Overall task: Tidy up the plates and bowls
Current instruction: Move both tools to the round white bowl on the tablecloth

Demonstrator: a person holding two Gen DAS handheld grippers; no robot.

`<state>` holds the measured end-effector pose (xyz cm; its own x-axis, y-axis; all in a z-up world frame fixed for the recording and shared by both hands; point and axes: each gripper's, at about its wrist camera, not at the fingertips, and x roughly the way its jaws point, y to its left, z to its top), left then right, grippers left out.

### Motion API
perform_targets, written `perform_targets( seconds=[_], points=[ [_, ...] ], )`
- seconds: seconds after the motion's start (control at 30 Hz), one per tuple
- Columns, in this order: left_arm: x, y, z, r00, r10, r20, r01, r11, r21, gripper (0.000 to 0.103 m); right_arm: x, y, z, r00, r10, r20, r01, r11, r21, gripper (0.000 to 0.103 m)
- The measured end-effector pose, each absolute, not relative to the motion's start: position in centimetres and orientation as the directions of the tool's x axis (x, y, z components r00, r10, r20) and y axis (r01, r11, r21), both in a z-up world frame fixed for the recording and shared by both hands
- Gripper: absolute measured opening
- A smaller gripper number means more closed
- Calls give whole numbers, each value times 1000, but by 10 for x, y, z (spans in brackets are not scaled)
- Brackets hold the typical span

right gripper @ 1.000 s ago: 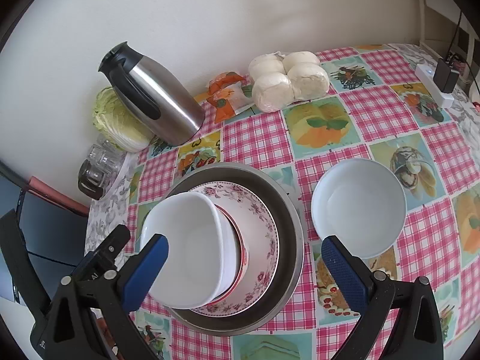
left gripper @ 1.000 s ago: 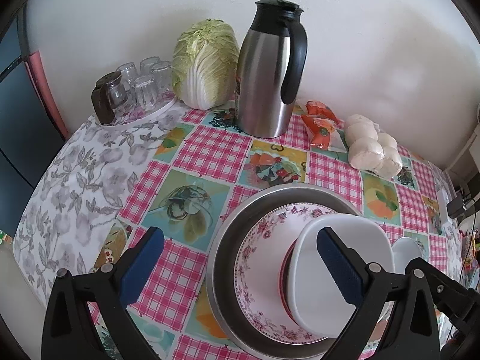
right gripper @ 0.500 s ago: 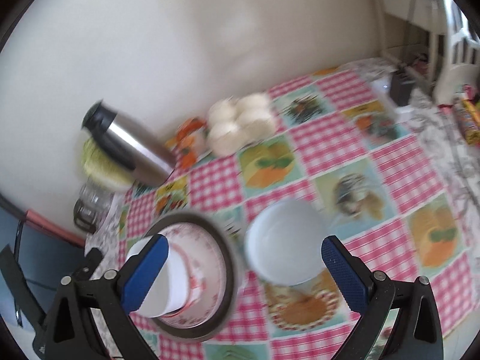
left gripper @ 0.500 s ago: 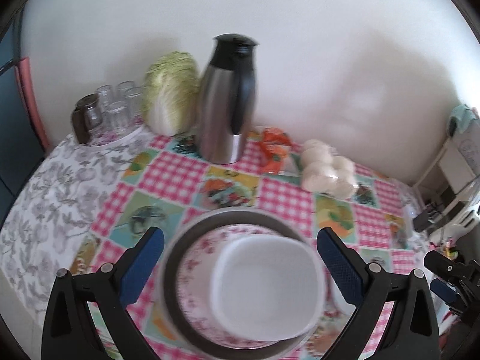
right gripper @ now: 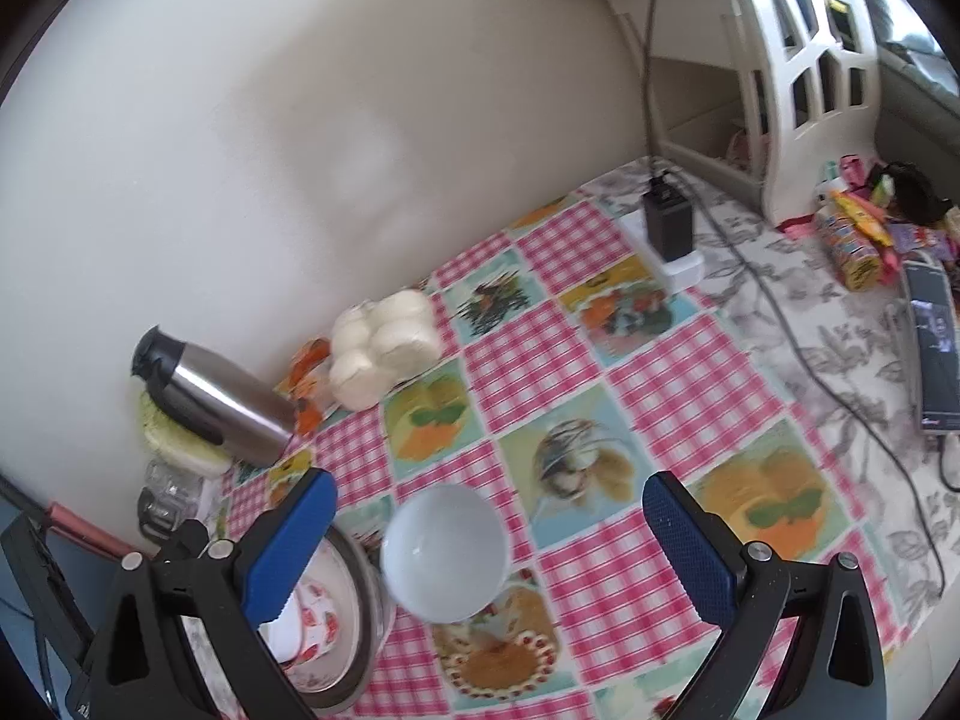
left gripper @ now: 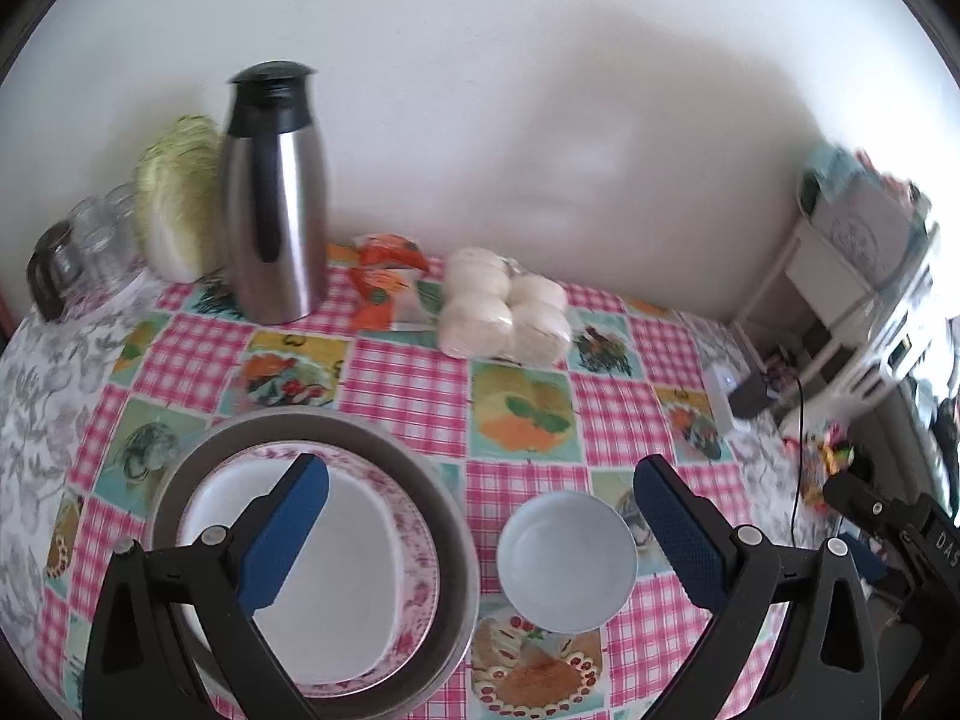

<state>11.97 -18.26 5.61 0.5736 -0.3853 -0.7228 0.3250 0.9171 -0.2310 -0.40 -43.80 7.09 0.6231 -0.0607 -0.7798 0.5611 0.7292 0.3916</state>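
Soft daylight, faint wall shadows, motion blur, strong fisheye bending at edges.

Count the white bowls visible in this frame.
2: a large white bowl nested on the floral plate inside the metal basin; a small white bowl beside it. Others underneath may be hidden.

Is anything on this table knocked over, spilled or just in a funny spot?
Nothing is spilled or broken. The one loose piece is the small white bowl, sitting alone on the tablecloth beside the metal basin that holds the stacked floral plate and white dish. Both tongs are open and empty.
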Motion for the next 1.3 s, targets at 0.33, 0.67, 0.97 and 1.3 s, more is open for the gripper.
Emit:
perform_targets(
  seconds=[0.33,0.67,0.97,1.3],
  points=[
    [125,-232,36,526,-348,-776,419,900,-119,102,1,-454,39,518,-40,-854,608,720,335,103],
    [140,-248,7,473,-323,-819,417,902,-115,100,27,-439,-9,409,24,-912,587,758,284,103],
    [152,-254,-11,449,-334,-829,402,904,-147,100,39,-429,-38,345,53,-937,573,779,255,102],
    [157,-257,-24,441,-324,-837,409,902,-134,90,52,-415,-57,294,61,-954,553,803,222,75]
  ],
)
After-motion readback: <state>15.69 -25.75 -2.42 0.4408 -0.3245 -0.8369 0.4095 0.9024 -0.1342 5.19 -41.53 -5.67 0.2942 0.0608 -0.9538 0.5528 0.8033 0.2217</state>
